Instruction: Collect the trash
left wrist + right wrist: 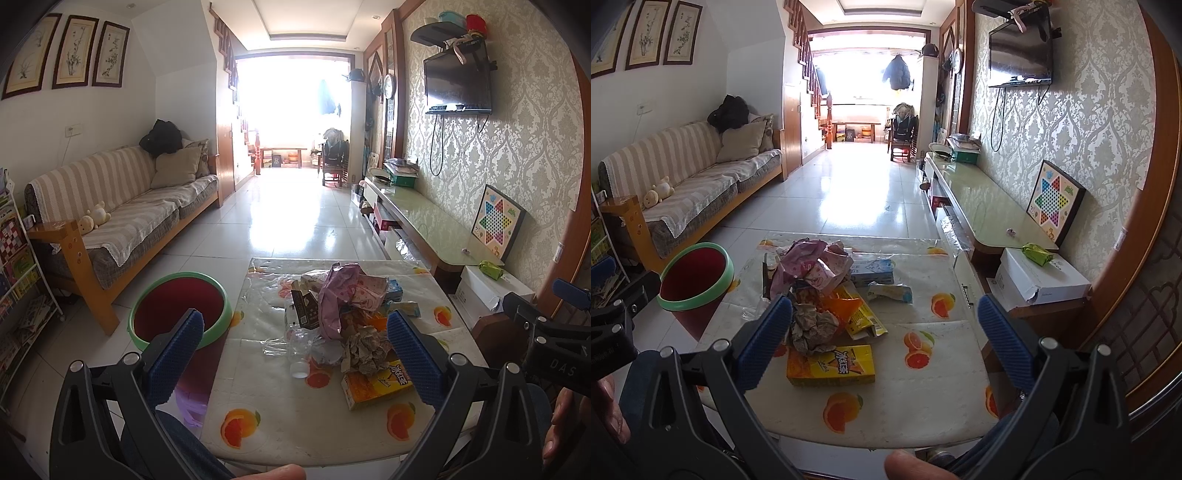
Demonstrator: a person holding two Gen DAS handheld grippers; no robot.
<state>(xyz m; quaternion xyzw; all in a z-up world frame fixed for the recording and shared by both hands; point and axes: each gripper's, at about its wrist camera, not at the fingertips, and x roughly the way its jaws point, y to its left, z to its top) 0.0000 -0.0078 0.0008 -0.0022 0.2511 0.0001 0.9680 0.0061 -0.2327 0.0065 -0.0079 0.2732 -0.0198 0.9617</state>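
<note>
Nothing is looking collected yet: crumpled wrappers and cartons (pixel 827 295) are still lying heaped mid-desk beside the seemingly empty green-rimmed red bin (pixel 180 309), while the left tool (pixel 295 343) and right tool (pixel 884 334) are hovering released, holding nothing.

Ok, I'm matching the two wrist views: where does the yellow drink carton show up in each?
Left wrist: yellow drink carton lower right of centre, beside the right finger.
Right wrist: carton lower centre, between the fingers.
Shared landmark: crumpled brown paper just behind it.

Your crumpled pink plastic bag (pixel 338 295) hides the trash beneath it; the clear plastic bottle (pixel 299 339) lies partly buried; the red green-rimmed bin's (pixel 696 280) bottom is unseen.
</note>
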